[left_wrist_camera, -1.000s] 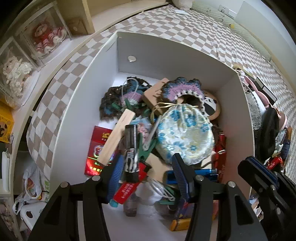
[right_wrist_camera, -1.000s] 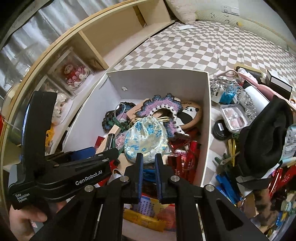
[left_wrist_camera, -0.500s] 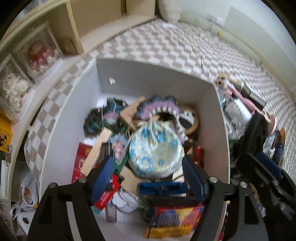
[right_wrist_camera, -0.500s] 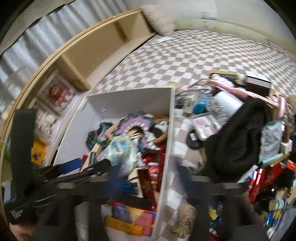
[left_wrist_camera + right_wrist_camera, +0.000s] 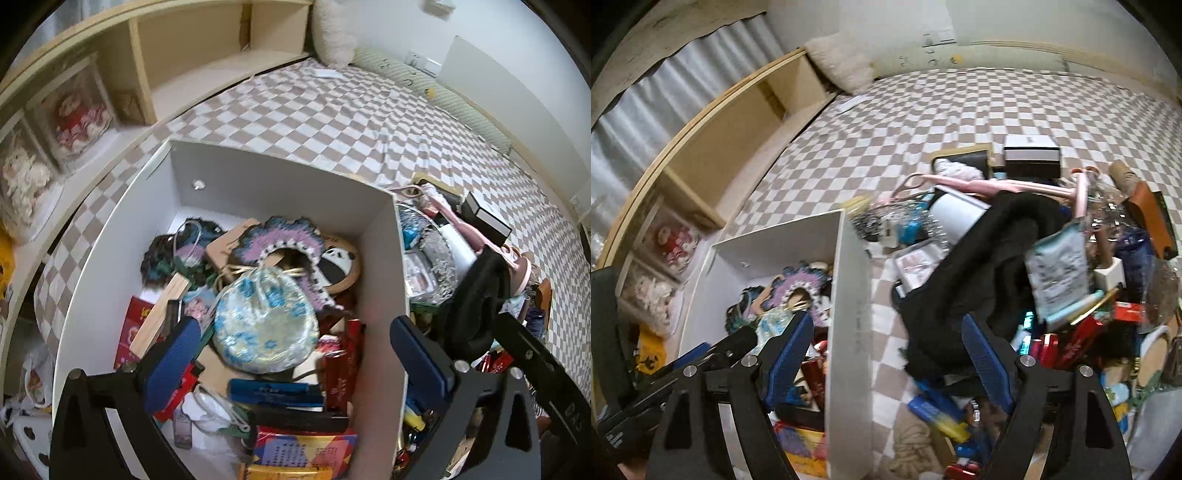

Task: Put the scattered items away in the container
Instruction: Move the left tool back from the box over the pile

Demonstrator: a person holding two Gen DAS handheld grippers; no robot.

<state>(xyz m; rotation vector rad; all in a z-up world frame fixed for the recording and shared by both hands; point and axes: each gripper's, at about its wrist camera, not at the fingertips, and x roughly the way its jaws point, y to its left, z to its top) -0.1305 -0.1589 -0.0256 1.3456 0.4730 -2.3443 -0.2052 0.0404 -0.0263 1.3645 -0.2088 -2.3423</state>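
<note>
Left tongs (image 5: 295, 354): jaws wide and just been opening, nothing pressed between the pads; they hung above the near right part of the white box (image 5: 280, 184).
Right tongs (image 5: 886, 354): jaws wide, having just opened, empty, straddling the box's right wall with one pad over the box and the other over the black garment (image 5: 979, 266).
White box: sat on the checked bedspread (image 5: 332, 110), already crowded.
Box contents: blue floral drawstring pouch (image 5: 264, 325) on top in the middle, crocheted purple piece (image 5: 280, 236) and panda hoop (image 5: 338, 264) behind it, blue flat case (image 5: 275, 392) nearer.
Scattered items: heaped on the bedspread right of the box, including a pink hanger (image 5: 1015, 186) and a black-and-white box (image 5: 1032, 155).
</note>
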